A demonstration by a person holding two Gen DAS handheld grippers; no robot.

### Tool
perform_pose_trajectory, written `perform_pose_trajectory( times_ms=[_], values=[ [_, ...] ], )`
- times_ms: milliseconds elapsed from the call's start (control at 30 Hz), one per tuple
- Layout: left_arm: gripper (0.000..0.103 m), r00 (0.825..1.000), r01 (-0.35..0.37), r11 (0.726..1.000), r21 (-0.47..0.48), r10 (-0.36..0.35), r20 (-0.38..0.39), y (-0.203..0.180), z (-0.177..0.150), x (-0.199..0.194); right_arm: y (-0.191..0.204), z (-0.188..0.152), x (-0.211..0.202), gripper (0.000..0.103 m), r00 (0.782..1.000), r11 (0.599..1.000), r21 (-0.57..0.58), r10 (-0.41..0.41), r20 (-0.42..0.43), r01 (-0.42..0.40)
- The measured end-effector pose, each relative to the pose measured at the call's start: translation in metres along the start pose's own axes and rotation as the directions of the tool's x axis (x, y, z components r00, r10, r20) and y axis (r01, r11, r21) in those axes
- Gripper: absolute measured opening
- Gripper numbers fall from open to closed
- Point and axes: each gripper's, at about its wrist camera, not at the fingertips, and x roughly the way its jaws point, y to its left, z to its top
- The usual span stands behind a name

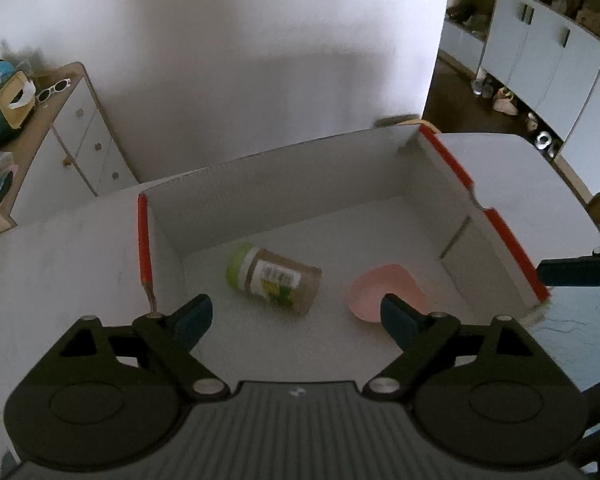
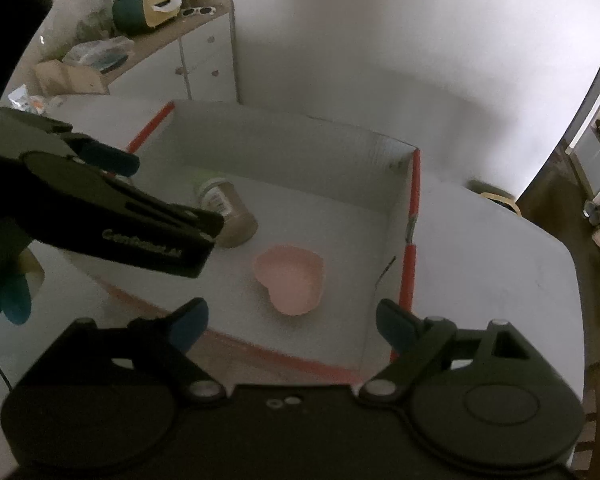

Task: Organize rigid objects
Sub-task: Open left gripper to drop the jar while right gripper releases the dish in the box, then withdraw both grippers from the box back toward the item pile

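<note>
Both tools spread wide and empty over the white box

Your left tool [image 1: 296, 314] hangs with fingers apart above the box [image 1: 284, 184] on the tabletop [image 1: 56, 248]; your right tool [image 2: 292, 320] is likewise apart, gripping nothing; inside the box the jar [image 1: 274, 278] lies on its side, green lid toward the far wall; the pink heart-shaped dish [image 2: 290, 286] sits near it, not touching.

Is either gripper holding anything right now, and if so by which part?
Nothing is held. The left gripper and right gripper both have open, empty jaws.
</note>
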Motion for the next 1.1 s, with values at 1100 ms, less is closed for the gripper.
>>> perform_pose_trajectory(
  times_ms=[1100],
  values=[
    [0.102, 0.957, 0.201, 0.979, 0.041, -0.205, 0.207, -0.024, -0.165, -0.15, 0.042, -0.135, -0.125, 0.103, 0.975, 0.989, 0.122, 0.051, 0.214, -0.078]
  ],
)
